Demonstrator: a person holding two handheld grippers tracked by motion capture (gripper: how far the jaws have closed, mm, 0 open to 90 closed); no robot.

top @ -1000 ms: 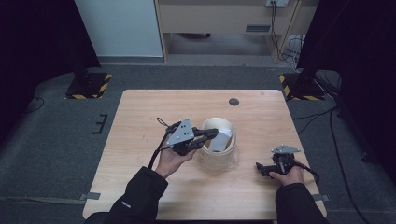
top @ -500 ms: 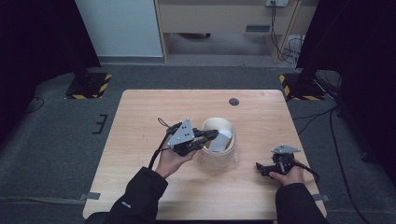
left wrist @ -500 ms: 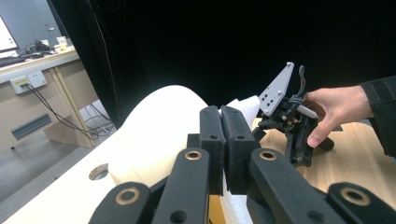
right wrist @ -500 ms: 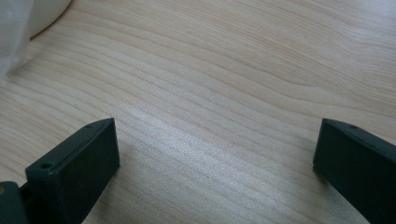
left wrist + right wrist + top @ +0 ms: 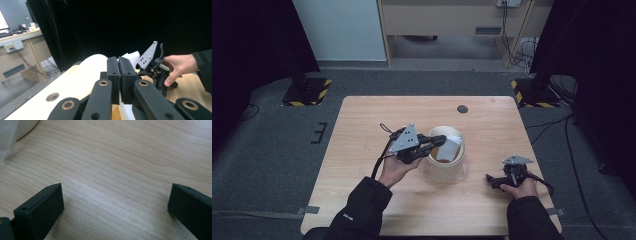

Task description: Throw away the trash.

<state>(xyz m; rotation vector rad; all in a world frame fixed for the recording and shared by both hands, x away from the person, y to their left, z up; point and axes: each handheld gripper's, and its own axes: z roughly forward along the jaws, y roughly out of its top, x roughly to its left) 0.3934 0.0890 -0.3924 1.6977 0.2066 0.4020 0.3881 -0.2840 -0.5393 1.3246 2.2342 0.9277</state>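
The left tool (image 5: pixel 438 141) is clamped on a white paper towel (image 5: pixel 448 150) hanging just inside the bowl (image 5: pixel 458 165) ahead of it. The right tool (image 5: pixel 492 181) rests wide open on the desk (image 5: pixel 362 130), empty. Best to wipe slowly, perhaps steadying the bowl's rim.

I count two grippers: left gripper (image 5: pixel 439 141), right gripper (image 5: pixel 490 181). One cream bowl (image 5: pixel 447 152), one white paper towel (image 5: pixel 448 148), one wooden table (image 5: pixel 362 125) with one cable hole (image 5: pixel 462 109).
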